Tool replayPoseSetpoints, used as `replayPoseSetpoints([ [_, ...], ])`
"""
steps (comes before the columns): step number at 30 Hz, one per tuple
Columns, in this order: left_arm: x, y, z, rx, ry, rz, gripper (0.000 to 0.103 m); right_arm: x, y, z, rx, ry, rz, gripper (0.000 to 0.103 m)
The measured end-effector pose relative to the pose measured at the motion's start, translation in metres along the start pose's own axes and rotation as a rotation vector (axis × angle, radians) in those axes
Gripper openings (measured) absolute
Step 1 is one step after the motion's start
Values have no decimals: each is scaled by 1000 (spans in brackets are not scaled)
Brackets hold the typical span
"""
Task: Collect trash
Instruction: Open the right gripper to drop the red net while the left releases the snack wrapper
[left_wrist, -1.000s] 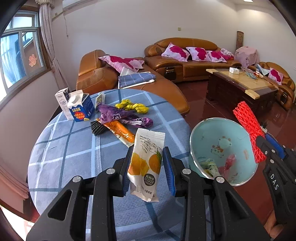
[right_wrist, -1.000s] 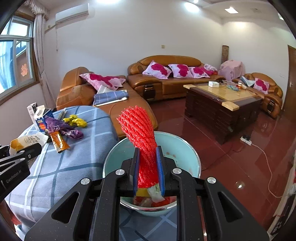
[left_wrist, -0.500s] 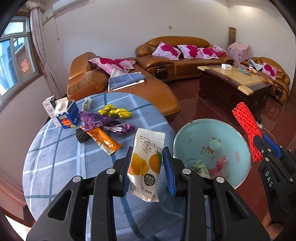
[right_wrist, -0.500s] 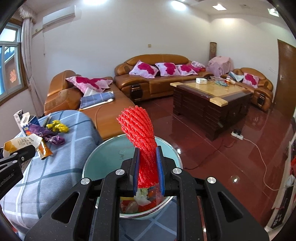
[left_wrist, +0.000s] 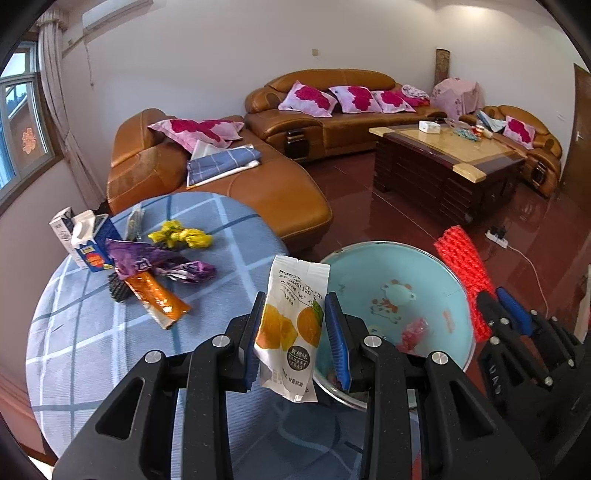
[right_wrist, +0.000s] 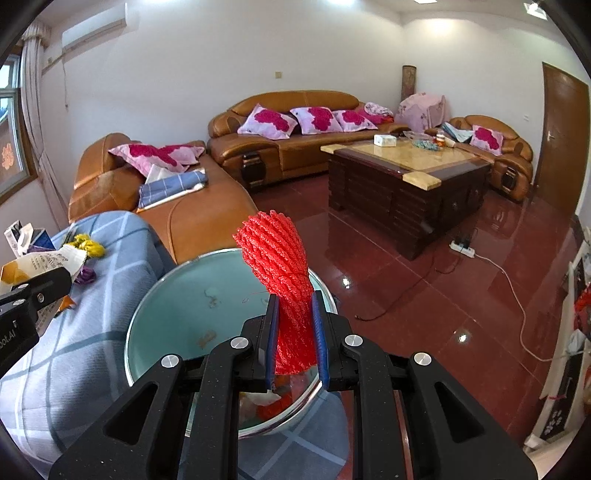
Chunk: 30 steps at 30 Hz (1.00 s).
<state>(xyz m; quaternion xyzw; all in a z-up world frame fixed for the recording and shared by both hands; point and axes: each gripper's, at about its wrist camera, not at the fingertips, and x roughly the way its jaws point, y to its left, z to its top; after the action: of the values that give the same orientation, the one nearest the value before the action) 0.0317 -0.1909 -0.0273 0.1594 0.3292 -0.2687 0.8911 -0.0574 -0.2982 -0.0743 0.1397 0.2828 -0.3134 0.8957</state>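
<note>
The snack packet, white with orange fruit printed on it, stands upright, clamped between the blue pads of the left gripper, at the near left rim of the turquoise basin. In the left wrist view the basin lies at about 3 o'clock from the packet and holds a pink wrapper and other scraps at its bottom. The red foam net is pinched at its lower half by the right gripper, its fanned top rising above the fingers, directly over the basin; in the left view the same net shows at 3 o'clock, just past the basin's far rim.

On the blue checked tablecloth, toward 10 o'clock from the packet, lie an orange wrapper, a purple wrapper, a yellow crumpled wrapper and a dark ridged piece, with a blue and white carton standing behind them and a second white carton just beside it. Farther out, at 12 o'clock, stand the brown leather sofa and the dark coffee table.
</note>
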Motion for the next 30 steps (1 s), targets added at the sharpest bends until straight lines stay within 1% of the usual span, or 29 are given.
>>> replayPoseSetpoints([
  [6,9,-13,2,15,6,-12,32,12,-1,-6,2,43,7,18],
  [11,16,-16,-1,18,22,-13,32,29,-3,-12,7,86,13,19],
  [15,19,-18,-2,20,26,-8,32,37,1,-16,-10,95,29,21],
  [17,19,-17,-2,20,27,-6,32,35,1,-16,-12,85,43,24],
  [22,22,-19,-2,21,34,-3,32,26,-2,-13,1,53,48,25],
  [30,26,-31,1,33,35,-12,32,17,-21,-6,77,18,-3,25],
])
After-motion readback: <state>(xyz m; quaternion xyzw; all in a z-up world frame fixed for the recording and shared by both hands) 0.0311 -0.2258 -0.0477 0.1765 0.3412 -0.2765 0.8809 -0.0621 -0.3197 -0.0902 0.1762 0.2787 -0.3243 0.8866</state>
